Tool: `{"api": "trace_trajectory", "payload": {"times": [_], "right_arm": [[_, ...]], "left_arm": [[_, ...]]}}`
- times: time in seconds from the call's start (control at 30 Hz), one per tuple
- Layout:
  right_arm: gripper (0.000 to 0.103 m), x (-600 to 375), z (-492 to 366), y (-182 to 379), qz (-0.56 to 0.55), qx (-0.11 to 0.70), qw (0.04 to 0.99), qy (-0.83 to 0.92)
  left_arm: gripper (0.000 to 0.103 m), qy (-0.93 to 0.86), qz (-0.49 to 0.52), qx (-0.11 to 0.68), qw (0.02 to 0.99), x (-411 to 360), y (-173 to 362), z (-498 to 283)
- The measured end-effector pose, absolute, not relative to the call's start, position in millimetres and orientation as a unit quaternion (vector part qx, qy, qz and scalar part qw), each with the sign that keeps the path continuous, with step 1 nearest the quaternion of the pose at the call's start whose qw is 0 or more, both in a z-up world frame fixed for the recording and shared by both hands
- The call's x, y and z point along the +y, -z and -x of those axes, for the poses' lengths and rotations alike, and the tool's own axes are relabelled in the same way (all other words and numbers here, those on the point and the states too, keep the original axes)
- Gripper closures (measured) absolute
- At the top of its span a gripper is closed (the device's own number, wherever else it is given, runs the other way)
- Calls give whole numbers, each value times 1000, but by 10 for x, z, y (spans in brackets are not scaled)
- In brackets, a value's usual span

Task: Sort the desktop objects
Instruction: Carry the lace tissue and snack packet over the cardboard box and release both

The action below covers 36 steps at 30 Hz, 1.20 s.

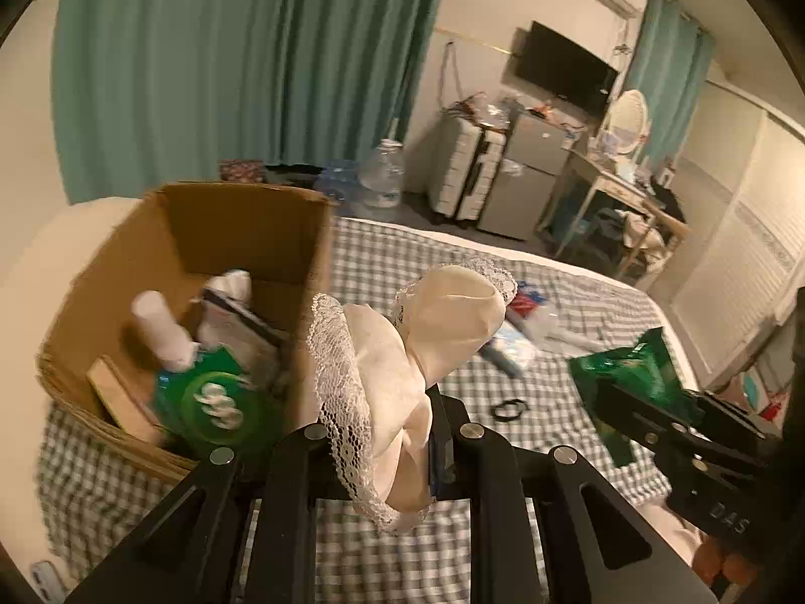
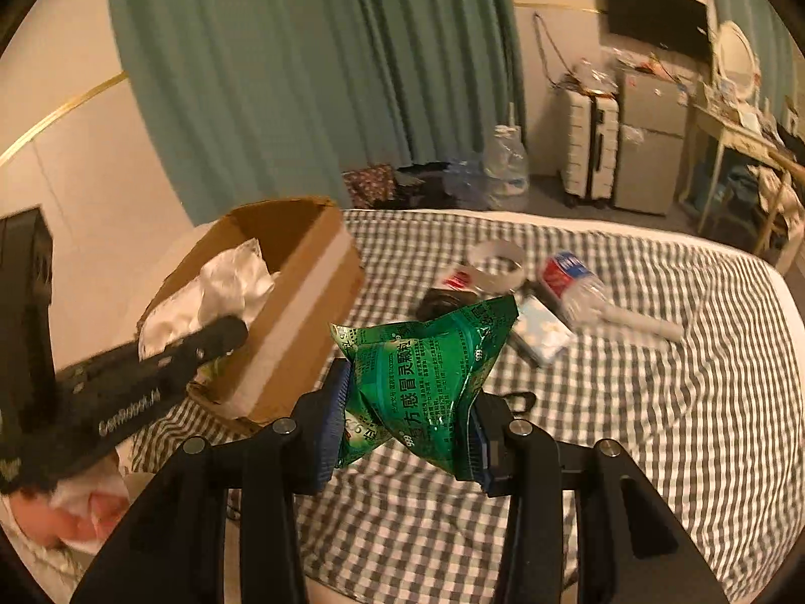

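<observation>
Both things look ready to go into the cardboard box (image 1: 211,272), so the good way, I think, is to bring each one right over the open top before letting go, one at a time, so the two grippers do not bump. The box is already quite full, with a green bag and white things inside, so a soft drop into a free spot would be best. The left gripper (image 1: 387,448) has its fingers nearly pressed together, pinching a cream cloth with lace trim (image 1: 397,367). The cloth sticks up past the fingertips, and the box sits just to the left of them. The right gripper (image 2: 407,428) has its fingers partly spread, and the blue pads (image 2: 334,418) squeeze a crinkly green packet (image 2: 427,372) from both sides. The box is up and to the left of these fingers. Past the packet, on the checked bed cover (image 2: 654,428), a plastic bottle (image 2: 578,282) and other small things lie waiting.
</observation>
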State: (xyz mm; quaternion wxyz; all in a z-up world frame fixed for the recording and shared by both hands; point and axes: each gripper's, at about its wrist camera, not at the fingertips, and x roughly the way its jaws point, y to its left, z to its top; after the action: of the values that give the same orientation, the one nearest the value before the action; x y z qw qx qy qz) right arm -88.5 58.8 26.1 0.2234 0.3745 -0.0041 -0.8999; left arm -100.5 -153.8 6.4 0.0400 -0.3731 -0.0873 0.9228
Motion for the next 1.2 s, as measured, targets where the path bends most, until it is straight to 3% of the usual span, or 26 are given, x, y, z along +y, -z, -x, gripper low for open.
{"api": "trace_trajectory", "payload": {"times": [0.5, 1.0, 1.03, 1.07, 1.1, 1.13, 1.2], "right_arm": [[62, -441, 1222, -389, -375, 30, 311, 873], [60, -1407, 2277, -37, -437, -6, 354, 827], [57, -1429, 2324, -33, -438, -7, 351, 828], [53, -1442, 2370, -39, -440, -9, 344, 830], [46, -1435, 2395, -51, -439, -11, 339, 832], [43, -1411, 2407, -78, -437, -13, 333, 836], [38, -1336, 2412, -141, -430, -25, 334, 839]], "left_arm": [[85, -924, 371, -77, -38, -2644, -232, 1262], [83, -904, 418, -70, -52, -3159, 300, 2079], [78, -906, 414, -64, -51, -3157, 297, 2116], [56, -910, 408, -54, -55, -3136, 297, 2134], [22, -911, 406, -48, -60, -3115, 290, 2141], [9, -911, 405, -43, -70, -3091, 287, 2131], [4, -915, 394, -51, -66, -3069, 275, 2076]]}}
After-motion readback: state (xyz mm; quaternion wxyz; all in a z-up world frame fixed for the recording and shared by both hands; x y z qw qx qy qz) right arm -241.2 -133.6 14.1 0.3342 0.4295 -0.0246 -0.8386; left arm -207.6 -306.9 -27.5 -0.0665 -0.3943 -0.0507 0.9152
